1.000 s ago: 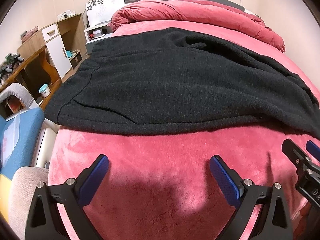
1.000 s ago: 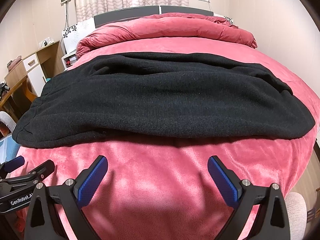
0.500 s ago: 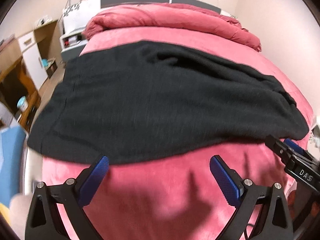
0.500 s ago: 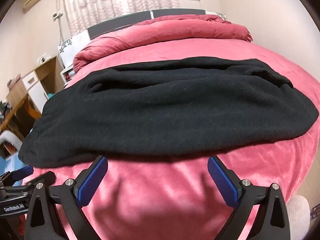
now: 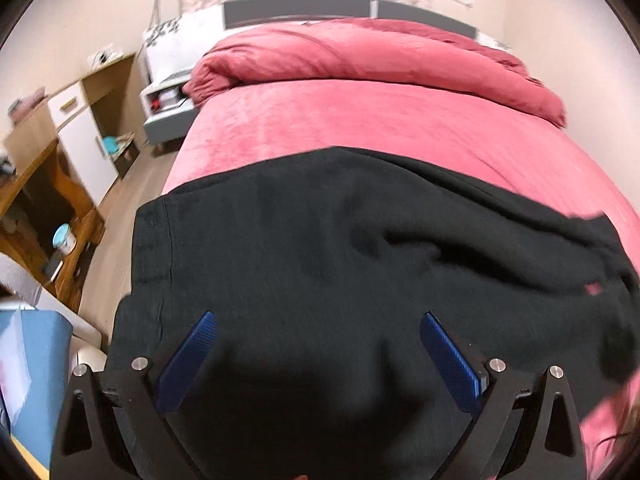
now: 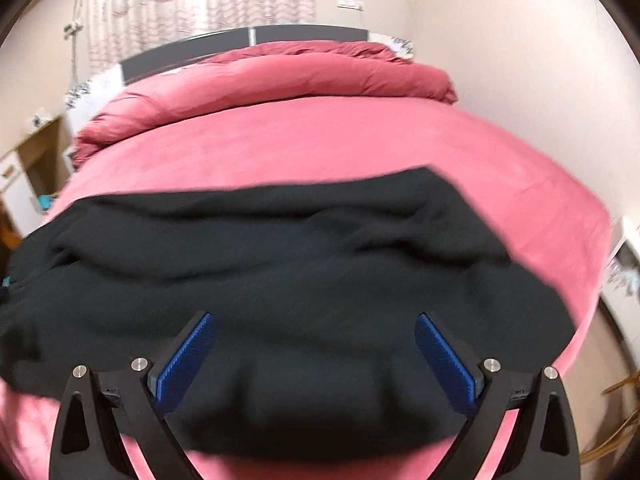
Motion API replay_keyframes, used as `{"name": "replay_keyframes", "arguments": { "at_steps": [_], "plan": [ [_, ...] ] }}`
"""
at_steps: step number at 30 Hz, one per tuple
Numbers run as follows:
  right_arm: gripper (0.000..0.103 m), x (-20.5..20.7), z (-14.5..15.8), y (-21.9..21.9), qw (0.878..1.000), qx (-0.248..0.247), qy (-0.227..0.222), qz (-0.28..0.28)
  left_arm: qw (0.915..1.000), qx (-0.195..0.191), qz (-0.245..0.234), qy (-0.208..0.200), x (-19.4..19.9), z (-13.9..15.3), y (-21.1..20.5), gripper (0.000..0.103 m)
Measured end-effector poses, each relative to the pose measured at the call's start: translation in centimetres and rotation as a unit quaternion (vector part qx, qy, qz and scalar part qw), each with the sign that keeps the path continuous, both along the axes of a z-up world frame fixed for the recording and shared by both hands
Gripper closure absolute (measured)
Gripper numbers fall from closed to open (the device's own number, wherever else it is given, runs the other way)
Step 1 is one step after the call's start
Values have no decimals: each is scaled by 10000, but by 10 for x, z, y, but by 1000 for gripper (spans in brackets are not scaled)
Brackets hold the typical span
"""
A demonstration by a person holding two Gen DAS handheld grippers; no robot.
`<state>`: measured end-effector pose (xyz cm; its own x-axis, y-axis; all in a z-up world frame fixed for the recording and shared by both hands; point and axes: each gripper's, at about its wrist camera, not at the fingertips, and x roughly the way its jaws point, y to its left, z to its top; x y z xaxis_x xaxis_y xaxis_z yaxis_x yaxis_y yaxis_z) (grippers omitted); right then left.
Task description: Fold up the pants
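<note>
Black fleece pants (image 5: 320, 240) lie spread across the near part of a pink bed (image 5: 360, 120), waistband at the left (image 5: 152, 240). In the right wrist view the pants (image 6: 300, 272) stretch across the frame, their right end near the bed's right side. My left gripper (image 5: 318, 344) is open, its blue pads wide apart just above the near part of the pants by the waistband. My right gripper (image 6: 316, 344) is open over the near edge of the pants toward the leg end. Neither holds cloth.
A rolled red duvet (image 5: 380, 60) lies at the head of the bed by a grey headboard. A wooden desk and cabinets (image 5: 60, 152) and a nightstand (image 5: 168, 108) stand left of the bed. A white cabinet (image 6: 624, 272) stands to the right.
Both grippers have moved forward from over the bare pink sheet to over the near edge of the pants. The jaws stay open. The pants have not moved.
</note>
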<state>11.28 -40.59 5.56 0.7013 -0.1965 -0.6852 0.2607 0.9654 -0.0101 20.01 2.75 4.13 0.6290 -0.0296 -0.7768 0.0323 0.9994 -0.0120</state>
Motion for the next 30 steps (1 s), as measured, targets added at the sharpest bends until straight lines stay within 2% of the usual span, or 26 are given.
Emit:
{"name": "replay_keyframes", "arguments": {
  "at_steps": [4,7,13,16,21,22,23,24,26,27,30],
  "plan": [
    [6,50,12,-65,9992,-212,93,-327,9995,132,263,144,50,-7,5,1],
    [6,97,11,-109,9980,-127,312,-541,9985,265,443,208,85,-14,11,1],
    [13,179,-18,-184,9892,298,934,-1091,9967,410,567,421,131,-36,14,1],
    [17,203,-32,-202,9858,502,1099,-1170,9971,387,470,462,146,-47,15,1],
    [26,231,-62,-206,9808,421,1721,-816,9979,134,401,485,156,-59,21,0],
    [27,230,-64,-206,9814,449,1704,-757,9979,65,398,501,158,-61,24,0],
    [32,226,-64,-207,9830,544,1584,-749,9979,10,399,504,159,-62,26,0],
    [50,223,-64,-208,9832,690,1520,-738,9980,-29,408,492,160,-62,26,0],
    [77,217,-64,-207,9813,1082,1449,-665,9979,-36,476,443,160,-61,28,0],
    [82,216,-61,-204,9821,985,1446,-696,9980,-43,501,390,160,-59,29,0],
    [87,210,-39,-190,9876,533,1285,-731,9980,-93,592,197,155,-52,33,0]
  ]
}}
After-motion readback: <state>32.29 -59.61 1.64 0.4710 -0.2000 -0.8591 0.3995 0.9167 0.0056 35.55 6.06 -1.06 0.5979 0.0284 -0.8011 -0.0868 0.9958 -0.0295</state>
